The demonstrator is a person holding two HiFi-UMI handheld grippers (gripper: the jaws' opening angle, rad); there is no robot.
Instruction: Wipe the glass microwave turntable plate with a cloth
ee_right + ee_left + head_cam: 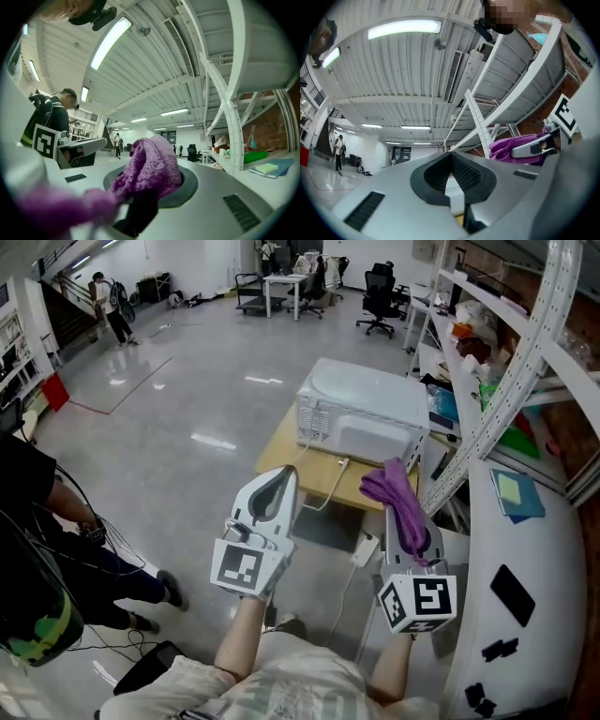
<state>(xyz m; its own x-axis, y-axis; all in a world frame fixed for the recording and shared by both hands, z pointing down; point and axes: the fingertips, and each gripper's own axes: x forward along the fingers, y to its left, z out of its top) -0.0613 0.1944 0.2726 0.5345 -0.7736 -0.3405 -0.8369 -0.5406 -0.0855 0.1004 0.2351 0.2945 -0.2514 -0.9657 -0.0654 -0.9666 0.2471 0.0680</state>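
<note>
My right gripper [401, 507] is shut on a purple cloth [394, 486], which bunches up over its tips and hangs back along the jaws. That cloth [151, 168] fills the middle of the right gripper view and hides the fingertips. My left gripper [283, 474] is held up beside it, shut with nothing in it; its dark pads [465, 172] meet at the tip. Both grippers hang in the air, short of the white microwave [361, 413]. The left gripper view catches the cloth [511, 145] off to the right. No glass turntable plate shows in any view.
The microwave stands on a small wooden table [281, 454], with its cable running down to a power strip [366, 549] on the floor. White shelving [525, 352] with boxes lines the right side. A person [37, 521] stands close at the left. Open grey floor lies beyond.
</note>
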